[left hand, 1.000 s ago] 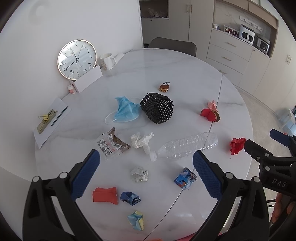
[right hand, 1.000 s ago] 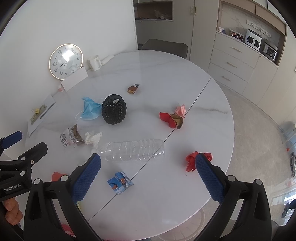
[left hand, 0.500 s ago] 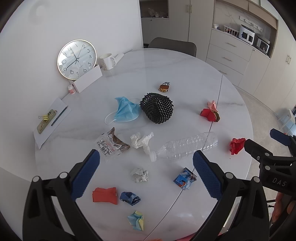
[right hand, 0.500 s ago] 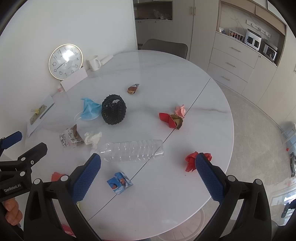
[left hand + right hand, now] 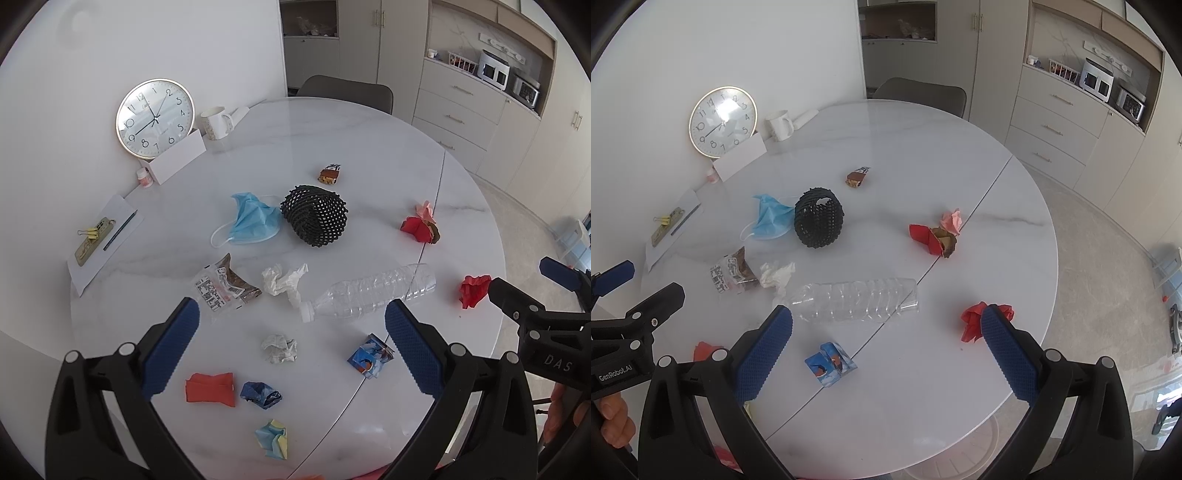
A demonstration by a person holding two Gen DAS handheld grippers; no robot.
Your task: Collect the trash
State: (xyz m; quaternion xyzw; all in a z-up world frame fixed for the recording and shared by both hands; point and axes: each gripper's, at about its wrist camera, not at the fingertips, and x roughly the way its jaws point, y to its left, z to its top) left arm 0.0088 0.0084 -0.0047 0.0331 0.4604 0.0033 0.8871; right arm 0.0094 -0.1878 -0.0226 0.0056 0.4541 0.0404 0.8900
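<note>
A black woven mesh basket [image 5: 315, 215] lies tipped on its side near the middle of the round white marble table [image 5: 332, 140], its mouth showing nothing inside, with a crumpled blue face mask [image 5: 253, 219] just beside it. Around it the trash lies loose: a clear ribbed plastic bottle [image 5: 367, 293] on its side, a white tissue wad [image 5: 282, 280], a printed wrapper [image 5: 221, 288] and crumpled red paper [image 5: 474, 290] near the edge. Both the left gripper [image 5: 291, 354] and the right gripper [image 5: 886, 354] hover above the near edge with jaws spread wide, holding nothing; cream cabinets [image 5: 1063, 122] line the room.
</note>
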